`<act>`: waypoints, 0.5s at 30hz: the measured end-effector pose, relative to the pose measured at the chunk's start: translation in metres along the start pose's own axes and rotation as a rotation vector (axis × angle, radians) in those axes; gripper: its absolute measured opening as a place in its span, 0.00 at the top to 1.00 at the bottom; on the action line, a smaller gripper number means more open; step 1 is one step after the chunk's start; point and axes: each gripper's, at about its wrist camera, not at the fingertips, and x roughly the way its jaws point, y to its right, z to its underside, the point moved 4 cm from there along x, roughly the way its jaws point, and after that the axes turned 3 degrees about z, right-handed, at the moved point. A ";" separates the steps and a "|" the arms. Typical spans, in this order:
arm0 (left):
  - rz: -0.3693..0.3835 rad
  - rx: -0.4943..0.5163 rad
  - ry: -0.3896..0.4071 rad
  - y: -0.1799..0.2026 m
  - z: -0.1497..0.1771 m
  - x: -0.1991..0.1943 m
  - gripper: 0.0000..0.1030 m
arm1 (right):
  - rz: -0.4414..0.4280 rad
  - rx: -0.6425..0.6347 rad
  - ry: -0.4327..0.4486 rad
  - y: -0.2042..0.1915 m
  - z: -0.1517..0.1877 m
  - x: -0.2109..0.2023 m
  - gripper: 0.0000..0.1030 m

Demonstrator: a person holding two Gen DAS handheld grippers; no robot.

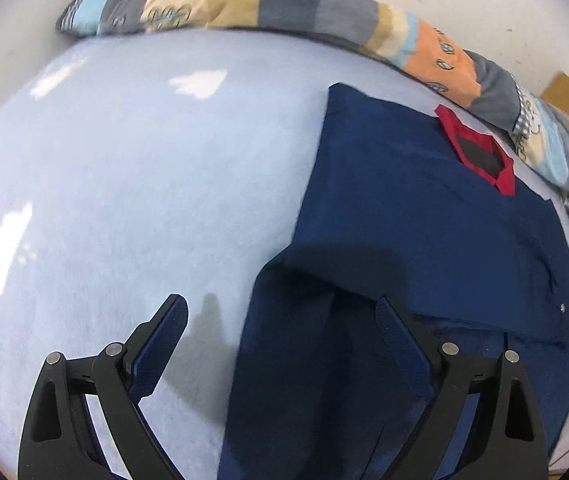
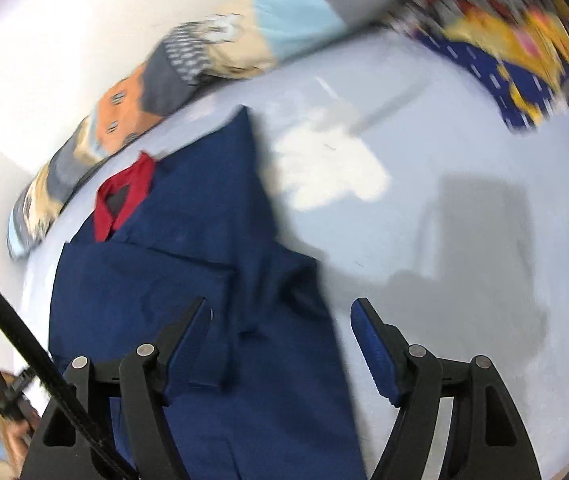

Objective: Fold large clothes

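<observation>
Fabric first, left wrist view: navy shirt (image 1: 424, 240) is lying flat on a pale blue bed sheet (image 1: 124, 200), taking up the right half of the frame, w/ a red collar (image 1: 480, 152) at the far end. Left edge of the shirt is running straight from far to near; a folded layer is sitting across the near part. Left gripper (image 1: 280, 340) is hovering w/ fingers (image 1: 164, 340) spread wide, nothing between them. Left finger is sitting over bare sheet, right finger over the navy cloth, so the gap is straddling the shirt's left edge. Can't tell if either finger is touching the fabric. Patchwork quilt (image 1: 284, 4) is lying rolled along the far side of the bed, against a white wall (image 1: 484, 0).

Right wrist view, blurry: same navy shirt (image 2: 188, 264) is filling the left-centre, red collar (image 2: 124, 196) at the far left. Right gripper (image 2: 280, 336) is also showing wide-spread fingers (image 2: 376, 344), holding nothing; left finger is over the shirt, right finger over bare sheet (image 2: 444, 200), straddling the shirt's right edge. Patchwork quilt (image 2: 188, 64) is running along the far left, and a yellow & blue patterned cloth (image 2: 516, 60) is lying at the far right. Black cable (image 2: 24, 340) is crossing the near left corner.
</observation>
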 end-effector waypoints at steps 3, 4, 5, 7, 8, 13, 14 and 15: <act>-0.002 0.004 -0.037 -0.005 0.006 0.007 0.08 | -0.023 -0.009 -0.068 0.004 0.014 0.013 0.25; -0.032 0.019 -0.056 -0.006 0.008 0.010 0.08 | 0.002 -0.043 -0.099 0.001 0.018 0.020 0.25; -0.072 0.036 -0.062 -0.007 0.010 0.012 0.08 | 0.036 -0.080 -0.131 -0.002 0.024 0.026 0.25; -0.093 0.043 -0.050 -0.006 0.011 0.007 0.08 | 0.072 -0.109 -0.134 -0.007 0.030 0.025 0.25; -0.070 0.033 -0.034 -0.005 0.010 -0.001 0.08 | 0.066 -0.108 -0.117 -0.009 0.030 0.019 0.25; 0.010 -0.031 0.137 -0.002 0.022 -0.053 0.08 | -0.063 -0.072 0.013 -0.023 0.034 -0.030 0.25; -0.009 -0.030 0.133 0.001 0.025 -0.058 0.08 | -0.076 -0.078 0.029 -0.031 0.038 -0.036 0.25; -0.032 -0.009 0.147 0.007 0.028 -0.066 0.08 | -0.090 -0.094 0.045 -0.039 0.041 -0.040 0.25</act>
